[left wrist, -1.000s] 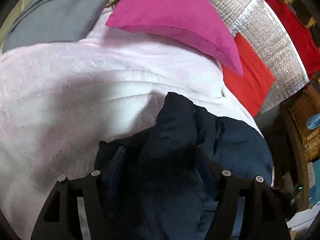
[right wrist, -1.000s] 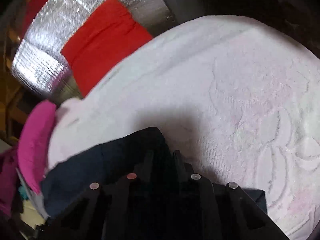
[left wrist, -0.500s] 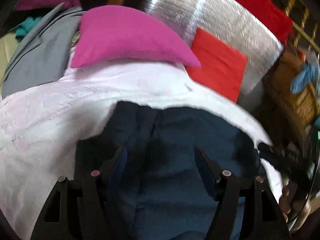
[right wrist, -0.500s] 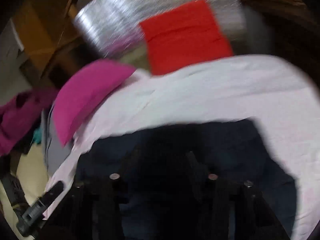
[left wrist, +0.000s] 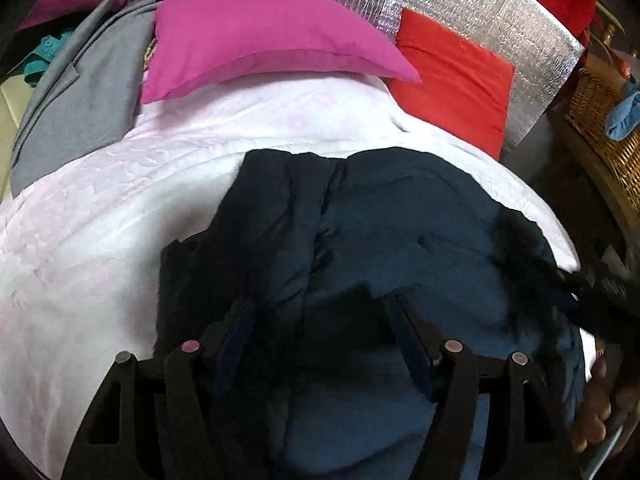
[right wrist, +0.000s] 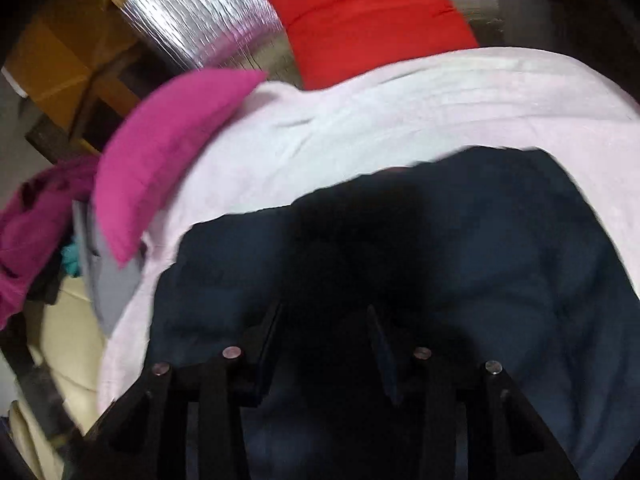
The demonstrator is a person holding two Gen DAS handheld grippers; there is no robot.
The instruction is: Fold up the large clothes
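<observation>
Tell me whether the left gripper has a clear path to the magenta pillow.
Probably yes: the left gripper is open over the navy jacket, and only bare pink blanket lies before the magenta pillow.

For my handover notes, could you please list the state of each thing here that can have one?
Navy padded jacket: spread on the pale pink blanket, creased, not yet neatly folded.
Left gripper: fingers apart, over the jacket.
Right gripper: fingers apart, over the jacket.
Magenta pillow: lying at the blanket's far edge.
Grey garment: lying loosely, unfolded.

We see a dark navy padded jacket (left wrist: 384,240) on pale pink embossed bedding (left wrist: 100,232), a magenta pillow (left wrist: 256,36) and a red cushion (left wrist: 456,76) beyond.
</observation>
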